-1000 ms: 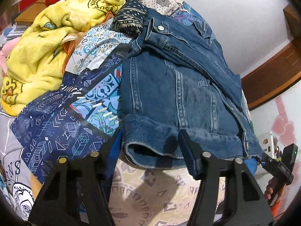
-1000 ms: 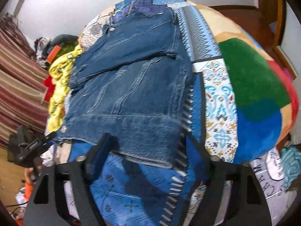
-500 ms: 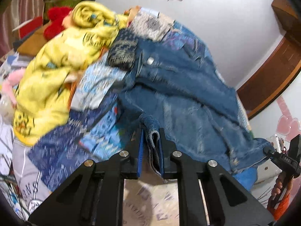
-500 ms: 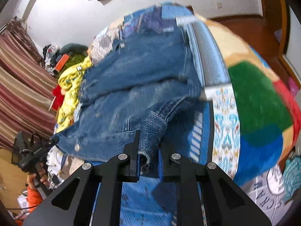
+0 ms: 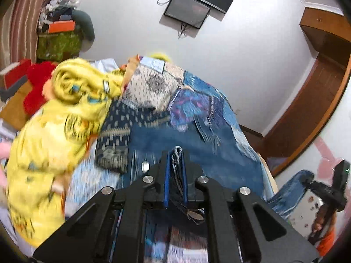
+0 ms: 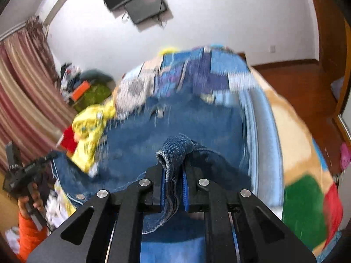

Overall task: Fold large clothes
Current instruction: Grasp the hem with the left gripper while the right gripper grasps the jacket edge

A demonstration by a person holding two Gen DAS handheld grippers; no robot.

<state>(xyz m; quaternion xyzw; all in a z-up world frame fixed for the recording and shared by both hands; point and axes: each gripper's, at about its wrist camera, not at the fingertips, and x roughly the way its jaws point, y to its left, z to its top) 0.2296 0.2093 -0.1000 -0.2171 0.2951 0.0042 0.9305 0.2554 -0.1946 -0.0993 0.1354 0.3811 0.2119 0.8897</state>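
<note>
- Left tongs [image 5: 175, 171]: clenched on a bunched denim hem; frayed edge shows between the blue pads
- Right tongs [image 6: 173, 175]: clenched on a thick roll of hem that bulges above the pads
- Jacket [image 6: 197, 131]: blue denim, lifted at the near hem by both tongs, the rest draped over the bed [image 6: 285, 120] toward the far end; metal buttons show on the near edge
- Handling, judged: heavy for a garment, stiff at seams and hem, soft in the panels; not slippery, not fragile; a doubled hem fills the tongs and should hold under tension
- Grip points, judged: the two hem corners, as held, keep the edge straight; a grip on a single panel layer would let the body sag and twist
- Risk, judged: the trailing weight may drag the body sideways during the fold; the views are motion-blurred, so how the far part lies cannot be told
- Surface: bed under a patchwork cover [image 5: 197, 105] in blue, white and purple; soft and uneven, so creases will not press flat
- Left of the jacket: yellow blanket [image 5: 65, 114] heaped close beside it, red plush [image 5: 37, 87] beyond
- Room: white wall, screen [image 5: 193, 6] mounted high, striped curtain [image 6: 28, 87] on the left, wooden door frame on the right
</note>
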